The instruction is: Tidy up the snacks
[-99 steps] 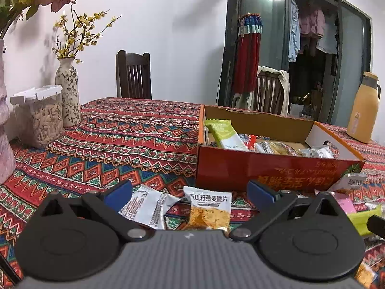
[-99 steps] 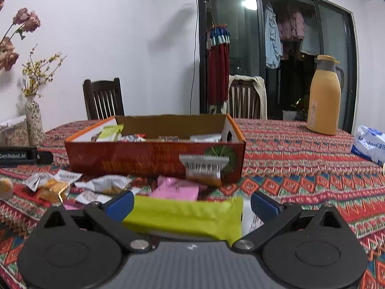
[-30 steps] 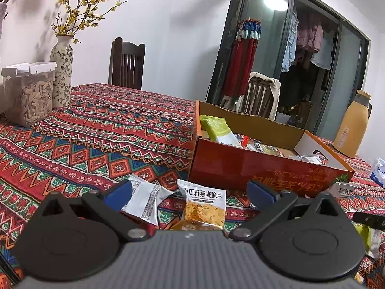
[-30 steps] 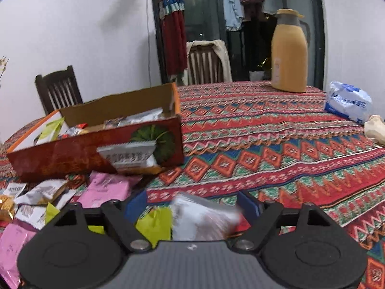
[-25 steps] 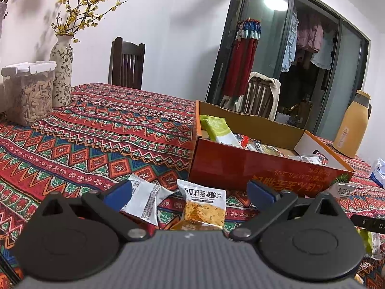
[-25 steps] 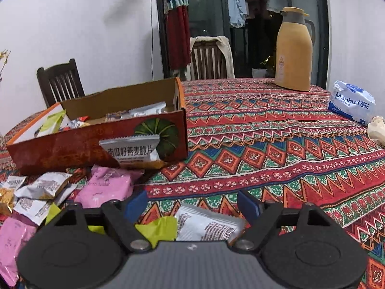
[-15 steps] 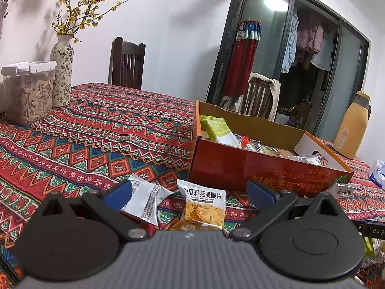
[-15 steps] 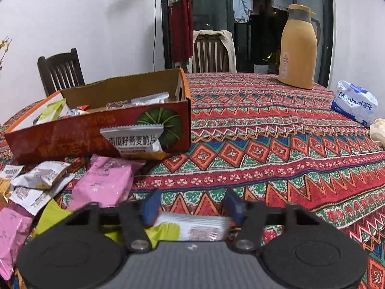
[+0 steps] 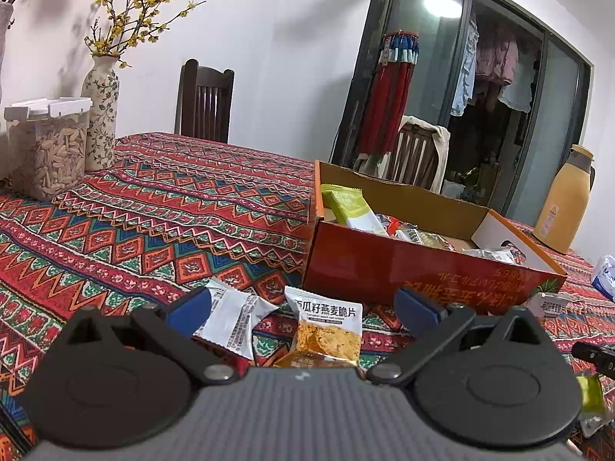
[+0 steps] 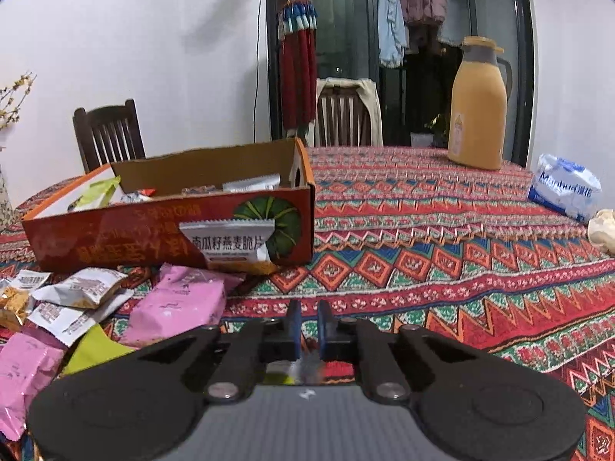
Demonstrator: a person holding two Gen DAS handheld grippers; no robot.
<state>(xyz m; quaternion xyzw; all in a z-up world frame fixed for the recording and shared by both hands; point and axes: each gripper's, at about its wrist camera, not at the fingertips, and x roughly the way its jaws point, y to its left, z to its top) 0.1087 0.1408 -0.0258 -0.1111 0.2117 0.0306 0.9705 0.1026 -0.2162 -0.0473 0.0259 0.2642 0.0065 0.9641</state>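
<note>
On patterned tablecloth [image 10: 442,265], before snack box [image 10: 115,238]: right gripper [image 10: 306,326] nearly closed on blurred, unidentifiable packet; left gripper [image 9: 303,307] spread wide over oat-crisp packet [image 9: 326,330].

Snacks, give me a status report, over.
Left gripper open above an oat-crisp packet. Right gripper nearly shut on a packet, mostly hidden. Box ahead, part filled; loose packets between.

Bare tablecloth [image 10: 442,269] right of box [image 10: 115,238]; packets [image 10: 177,303] crowding its front
</note>
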